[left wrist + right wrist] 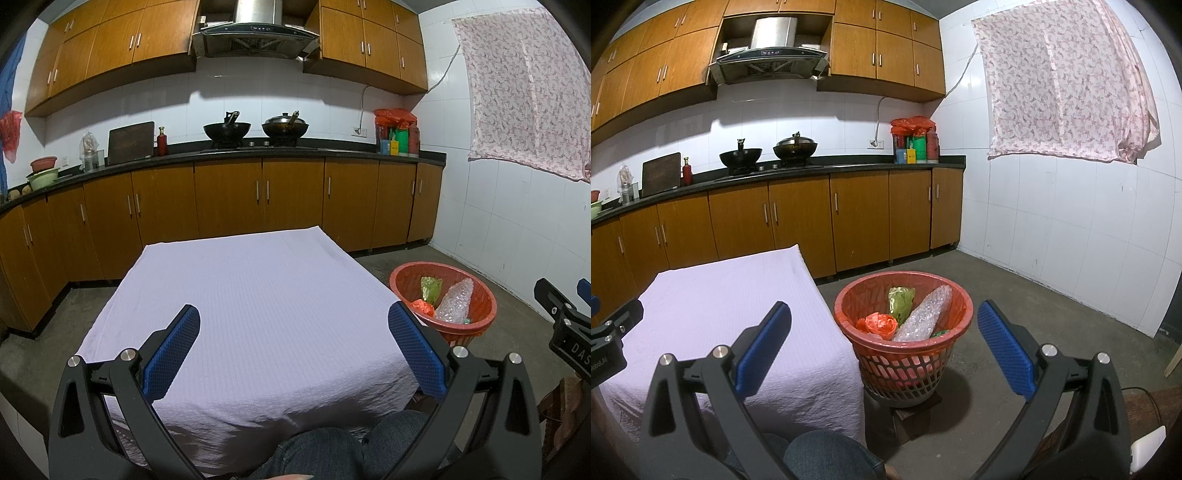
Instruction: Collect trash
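Observation:
A red mesh trash basket (905, 365) lined with a red bag stands on the floor right of the table; it also shows in the left wrist view (480, 295). Inside lie a roll of bubble wrap (923, 314), a green wrapper (900, 300) and a crumpled orange bag (877, 324). My left gripper (293, 350) is open and empty above the lilac-covered table (251, 288). My right gripper (884, 350) is open and empty, held above the table's right edge and the basket. No trash shows on the cloth (720, 295).
Wooden cabinets (229, 199) and a black counter with two woks (255, 129) run along the back wall. A white tiled wall (1071, 229) with a hanging floral cloth (1063, 85) stands right. The person's knees (332, 450) are under the table's near edge.

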### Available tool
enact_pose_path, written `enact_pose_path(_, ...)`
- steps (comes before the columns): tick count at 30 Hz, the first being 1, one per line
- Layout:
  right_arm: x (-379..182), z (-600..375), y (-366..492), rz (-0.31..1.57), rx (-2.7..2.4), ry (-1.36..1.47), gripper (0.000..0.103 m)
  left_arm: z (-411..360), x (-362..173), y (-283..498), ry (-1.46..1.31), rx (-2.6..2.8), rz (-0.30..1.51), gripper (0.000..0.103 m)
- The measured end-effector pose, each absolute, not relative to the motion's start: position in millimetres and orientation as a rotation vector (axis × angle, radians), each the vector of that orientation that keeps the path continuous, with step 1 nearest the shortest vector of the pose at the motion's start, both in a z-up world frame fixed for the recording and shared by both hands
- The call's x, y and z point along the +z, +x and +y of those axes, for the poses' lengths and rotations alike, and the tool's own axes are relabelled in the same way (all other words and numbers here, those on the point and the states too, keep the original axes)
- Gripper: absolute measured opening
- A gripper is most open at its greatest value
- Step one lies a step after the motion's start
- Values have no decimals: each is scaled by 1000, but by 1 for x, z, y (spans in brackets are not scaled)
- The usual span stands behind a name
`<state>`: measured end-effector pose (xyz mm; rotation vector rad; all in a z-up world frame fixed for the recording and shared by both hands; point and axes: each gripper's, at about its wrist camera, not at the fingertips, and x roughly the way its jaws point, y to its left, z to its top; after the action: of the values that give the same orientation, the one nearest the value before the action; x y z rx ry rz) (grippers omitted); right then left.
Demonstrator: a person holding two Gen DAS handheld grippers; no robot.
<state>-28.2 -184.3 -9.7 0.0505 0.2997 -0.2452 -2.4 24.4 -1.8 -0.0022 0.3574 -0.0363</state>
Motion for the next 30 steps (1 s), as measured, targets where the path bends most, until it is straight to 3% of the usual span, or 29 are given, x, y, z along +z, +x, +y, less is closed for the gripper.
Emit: enact_pose_path(30, -8, -185, -29, 300, -245, 55, 99, 21, -5, -6, -1, -39, 364, 101)
